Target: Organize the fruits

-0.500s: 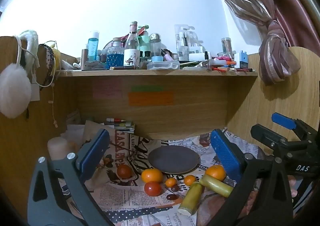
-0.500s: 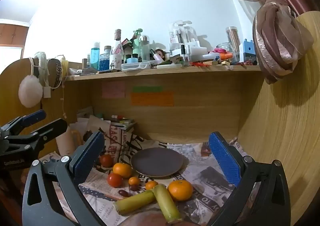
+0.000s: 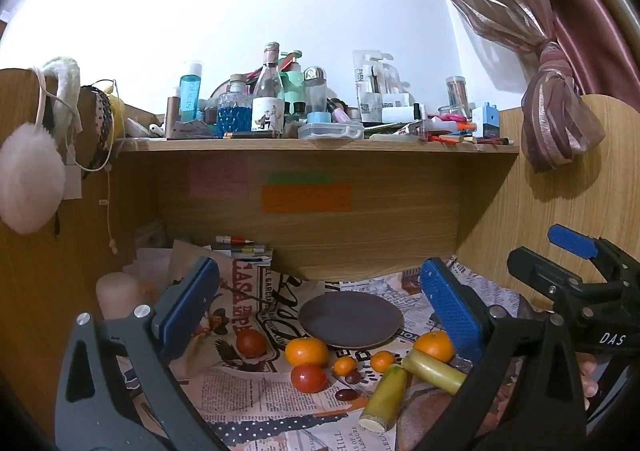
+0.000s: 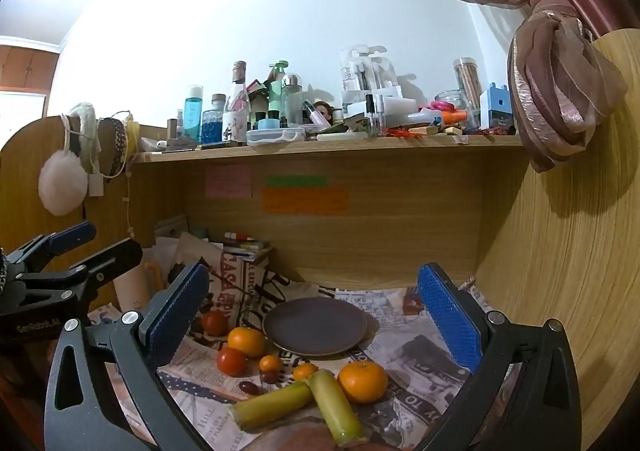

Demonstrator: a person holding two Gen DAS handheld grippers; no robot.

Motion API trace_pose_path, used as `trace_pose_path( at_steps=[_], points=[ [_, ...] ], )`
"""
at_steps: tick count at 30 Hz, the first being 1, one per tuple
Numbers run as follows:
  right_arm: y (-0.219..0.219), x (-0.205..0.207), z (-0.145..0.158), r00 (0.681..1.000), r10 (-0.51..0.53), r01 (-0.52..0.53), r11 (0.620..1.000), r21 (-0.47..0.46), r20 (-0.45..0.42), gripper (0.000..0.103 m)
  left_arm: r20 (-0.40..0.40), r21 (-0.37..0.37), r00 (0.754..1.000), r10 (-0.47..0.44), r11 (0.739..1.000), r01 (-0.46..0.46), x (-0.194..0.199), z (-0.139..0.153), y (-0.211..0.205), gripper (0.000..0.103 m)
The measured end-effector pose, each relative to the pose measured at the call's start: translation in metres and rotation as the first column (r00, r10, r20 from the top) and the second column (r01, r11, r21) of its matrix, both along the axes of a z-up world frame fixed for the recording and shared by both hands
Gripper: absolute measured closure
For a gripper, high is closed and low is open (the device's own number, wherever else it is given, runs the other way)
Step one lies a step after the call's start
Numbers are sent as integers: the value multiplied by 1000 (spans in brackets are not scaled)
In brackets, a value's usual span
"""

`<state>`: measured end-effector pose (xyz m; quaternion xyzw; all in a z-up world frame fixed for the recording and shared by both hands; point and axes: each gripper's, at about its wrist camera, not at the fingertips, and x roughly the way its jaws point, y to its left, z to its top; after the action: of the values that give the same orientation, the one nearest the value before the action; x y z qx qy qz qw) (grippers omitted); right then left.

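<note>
Left wrist view: the left gripper (image 3: 316, 311) hangs above the newspaper (image 3: 256, 391) with its blue pads spread wide and nothing between them; the wooden back panel (image 3: 360, 235) closes the space ahead, a side wall (image 3: 60, 271) stands close on its left, and the right gripper (image 3: 576, 283) crowds its right; open room lies directly ahead over the dark plate (image 3: 350, 318); a large mandarin (image 3: 306, 351) and a tomato (image 3: 308, 378) lie just below the gap between the pads, near the plate's front rim, with a second tomato (image 3: 251, 343) toward the left pad.

Right wrist view: the right gripper (image 4: 316, 315) is likewise wide open and empty; the side wall (image 4: 560, 291) runs close on its right, the left gripper (image 4: 68, 263) sits at its left; the plate (image 4: 315, 325) lies ahead between the pads; another mandarin (image 4: 362, 381) rests below toward the right pad, touching one of two crossed green stalks (image 4: 334, 403).
</note>
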<state>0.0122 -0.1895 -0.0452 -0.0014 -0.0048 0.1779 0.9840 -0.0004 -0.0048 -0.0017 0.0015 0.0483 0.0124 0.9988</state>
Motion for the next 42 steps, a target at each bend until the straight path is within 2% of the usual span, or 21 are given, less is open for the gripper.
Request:
trace_pose_path(
  at_steps=[42],
  points=[
    [-1,1,-2,1000,-4,4,1000,9,7,0,2,-17,1000,-3,1000,3,3,-4,9,0]
  ],
)
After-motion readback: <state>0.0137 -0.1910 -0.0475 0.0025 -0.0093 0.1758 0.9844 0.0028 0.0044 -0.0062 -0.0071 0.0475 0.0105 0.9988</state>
